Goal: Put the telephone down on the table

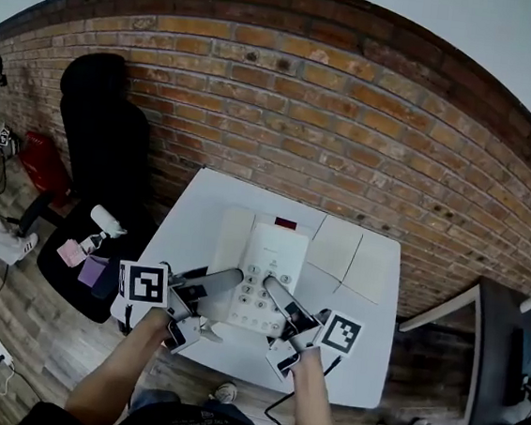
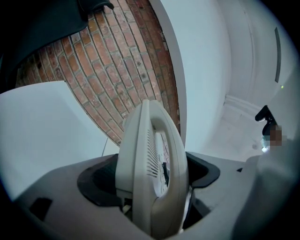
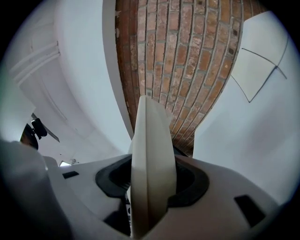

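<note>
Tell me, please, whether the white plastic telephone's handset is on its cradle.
On: the cream handset sits flush along the telephone's left side.

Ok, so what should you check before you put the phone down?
1. Left gripper shut on the phone: ok.
2. Right gripper shut on the phone: ok.
3. Phone over the table: ok.
4. Phone apart from the sheets: ok, they lie to its right.
5. Phone touching the table: cannot tell.
</note>
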Demonstrator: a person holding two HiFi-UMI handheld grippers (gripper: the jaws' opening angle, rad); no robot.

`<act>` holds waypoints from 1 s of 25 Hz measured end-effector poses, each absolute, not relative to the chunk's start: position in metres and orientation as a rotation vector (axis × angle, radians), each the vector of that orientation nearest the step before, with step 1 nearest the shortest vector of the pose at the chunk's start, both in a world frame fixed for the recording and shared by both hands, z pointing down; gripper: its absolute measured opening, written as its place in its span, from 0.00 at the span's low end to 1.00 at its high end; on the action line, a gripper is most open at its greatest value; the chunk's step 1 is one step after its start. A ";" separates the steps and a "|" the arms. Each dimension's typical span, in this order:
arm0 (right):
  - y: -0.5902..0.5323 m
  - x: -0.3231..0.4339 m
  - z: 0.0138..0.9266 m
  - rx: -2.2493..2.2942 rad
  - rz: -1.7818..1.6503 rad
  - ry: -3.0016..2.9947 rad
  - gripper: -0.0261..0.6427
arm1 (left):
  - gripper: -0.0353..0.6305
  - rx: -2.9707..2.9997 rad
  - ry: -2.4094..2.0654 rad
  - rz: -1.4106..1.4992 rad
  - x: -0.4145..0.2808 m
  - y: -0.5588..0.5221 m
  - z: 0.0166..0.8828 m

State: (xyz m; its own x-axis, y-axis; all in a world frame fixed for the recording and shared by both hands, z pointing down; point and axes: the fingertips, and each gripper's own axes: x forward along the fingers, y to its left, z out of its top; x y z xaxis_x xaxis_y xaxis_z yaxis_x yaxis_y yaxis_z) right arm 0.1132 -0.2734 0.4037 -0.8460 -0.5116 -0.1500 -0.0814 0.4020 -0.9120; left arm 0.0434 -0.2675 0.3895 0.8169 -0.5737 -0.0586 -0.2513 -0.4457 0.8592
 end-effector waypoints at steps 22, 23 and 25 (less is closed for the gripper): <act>-0.397 0.092 0.536 -0.668 -1.671 2.097 0.31 | 0.69 1.787 -0.528 -0.356 0.027 -0.397 0.517; -0.401 0.092 0.543 -0.683 -1.682 2.090 0.31 | 0.69 1.780 -0.524 -0.346 0.027 -0.401 0.524; -0.408 0.092 0.556 -0.709 -1.704 2.073 0.31 | 0.69 1.767 -0.523 -0.322 0.026 -0.410 0.539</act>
